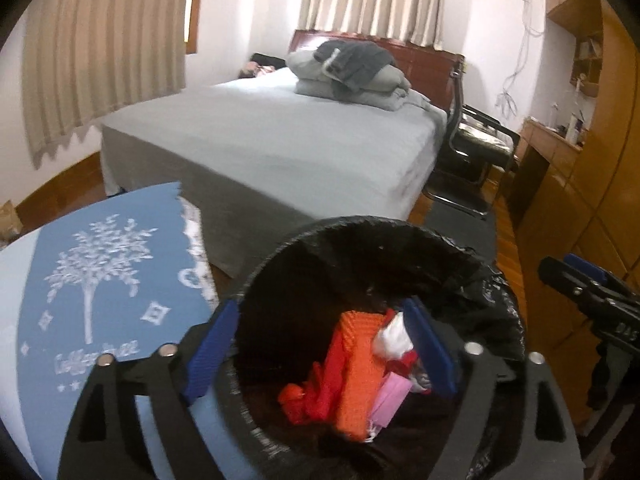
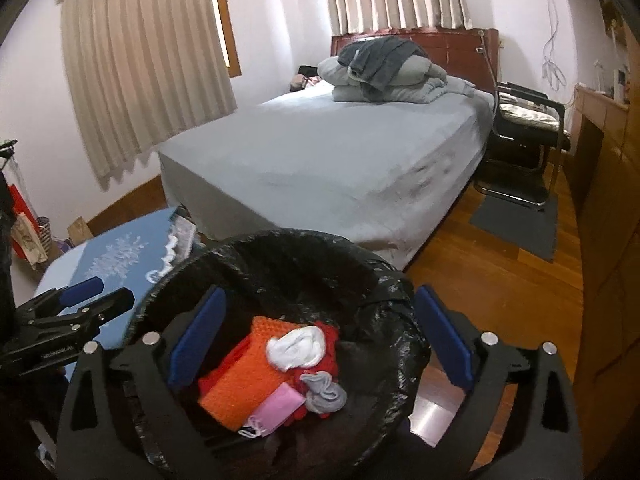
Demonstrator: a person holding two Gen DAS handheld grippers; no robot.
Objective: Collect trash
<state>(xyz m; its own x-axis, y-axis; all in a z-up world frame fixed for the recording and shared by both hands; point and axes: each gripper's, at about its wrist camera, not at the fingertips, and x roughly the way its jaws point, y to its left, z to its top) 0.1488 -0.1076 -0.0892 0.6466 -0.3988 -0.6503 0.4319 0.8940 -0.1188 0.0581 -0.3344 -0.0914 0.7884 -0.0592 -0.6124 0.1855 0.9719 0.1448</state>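
Two grippers hung over the black-lined bin (image 2: 256, 264), both with their tongs wide apart and holding nothing. The left gripper (image 1: 320, 344) sat right above the trash pile: an orange pad (image 2: 240, 376), a white wad (image 2: 296, 346), a pink piece (image 2: 276, 406) and a grey scrap (image 2: 324, 392). The right gripper (image 2: 320, 344) straddled the bin's rim at 3 o'clock. The drop looked done, though blur hid small bits. Next, they probably needed to look for more trash elsewhere.

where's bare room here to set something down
Free: the bed top between its near corner and the folded bedding; wood floor between bed and grey mat. Crowded: the bin, filled with trash, both tongs open over it.
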